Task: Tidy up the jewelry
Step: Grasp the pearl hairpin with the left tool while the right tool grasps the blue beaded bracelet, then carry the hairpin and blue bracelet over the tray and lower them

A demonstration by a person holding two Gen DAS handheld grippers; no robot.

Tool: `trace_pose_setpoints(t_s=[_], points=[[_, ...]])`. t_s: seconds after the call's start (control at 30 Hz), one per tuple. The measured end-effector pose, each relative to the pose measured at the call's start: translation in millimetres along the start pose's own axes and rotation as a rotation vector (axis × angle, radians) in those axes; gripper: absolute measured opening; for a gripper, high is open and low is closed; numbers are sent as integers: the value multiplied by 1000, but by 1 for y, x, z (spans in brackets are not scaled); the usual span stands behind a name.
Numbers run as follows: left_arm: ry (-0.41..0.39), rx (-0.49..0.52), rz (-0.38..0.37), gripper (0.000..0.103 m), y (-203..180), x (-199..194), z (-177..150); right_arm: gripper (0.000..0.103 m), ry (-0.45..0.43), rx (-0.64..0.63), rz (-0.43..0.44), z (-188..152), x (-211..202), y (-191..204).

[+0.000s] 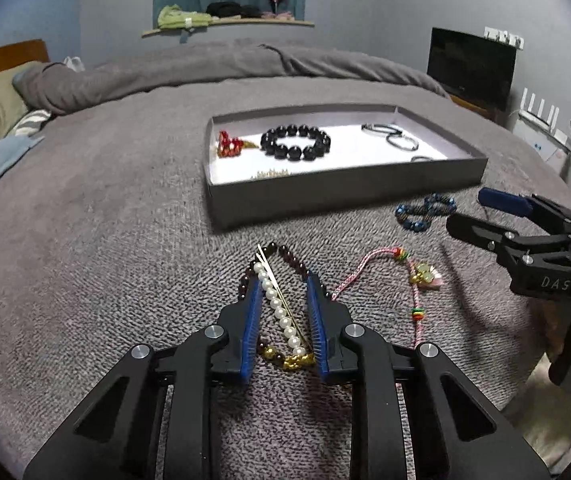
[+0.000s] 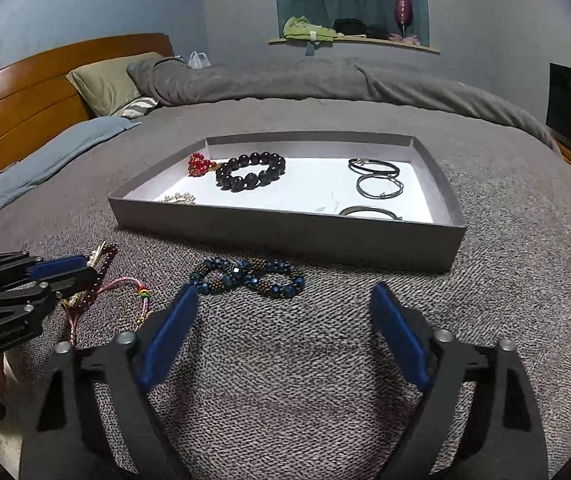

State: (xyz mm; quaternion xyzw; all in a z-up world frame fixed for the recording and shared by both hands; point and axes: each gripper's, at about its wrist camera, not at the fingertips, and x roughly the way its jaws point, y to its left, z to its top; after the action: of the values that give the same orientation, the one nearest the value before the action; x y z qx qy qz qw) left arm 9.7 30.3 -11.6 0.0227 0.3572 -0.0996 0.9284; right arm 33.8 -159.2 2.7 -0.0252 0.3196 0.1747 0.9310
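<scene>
A grey tray (image 1: pixel 345 192) (image 2: pixel 285 228) sits on the bed. It holds a black bead bracelet (image 1: pixel 295 142) (image 2: pixel 250 170), a red bead piece (image 1: pixel 229 145) (image 2: pixel 199 165), a small pearl piece (image 2: pixel 177 199) and three dark bangles (image 1: pixel 401 142) (image 2: pixel 379 185). My left gripper (image 1: pixel 284 286) (image 2: pixel 70 270) is open, its fingers on either side of a pearl hairpin (image 1: pixel 279 308) lying over a dark red bead bracelet (image 1: pixel 281 356). A pink cord bracelet (image 1: pixel 413 280) (image 2: pixel 125 290) lies to its right. My right gripper (image 2: pixel 285 300) (image 1: pixel 481 212) is open, just short of a blue bead bracelet (image 2: pixel 247 276) (image 1: pixel 425 210).
The grey blanket (image 2: pixel 285 360) covers the bed. Pillows (image 2: pixel 109 80) and a wooden headboard (image 2: pixel 25 92) are at the left. A dark screen (image 1: pixel 471 66) stands at the right. A window ledge (image 2: pixel 349 38) behind holds clothes and a pink glass.
</scene>
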Motion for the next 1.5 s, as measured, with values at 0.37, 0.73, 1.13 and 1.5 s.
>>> trace_pose_setpoints(t_s=[0.37, 0.73, 1.13, 1.5], points=[[25, -24, -1, 25, 3, 10, 2, 49, 22, 26, 0, 3, 6, -2], [14, 36, 35, 15, -5, 10, 1, 34, 33, 103, 22, 13, 12, -15], [8, 49, 41, 13, -6, 9, 1, 10, 88, 113, 78, 14, 28, -12], [-121, 88, 33, 8, -15, -15, 4, 7, -81, 71, 70, 21, -11, -9]])
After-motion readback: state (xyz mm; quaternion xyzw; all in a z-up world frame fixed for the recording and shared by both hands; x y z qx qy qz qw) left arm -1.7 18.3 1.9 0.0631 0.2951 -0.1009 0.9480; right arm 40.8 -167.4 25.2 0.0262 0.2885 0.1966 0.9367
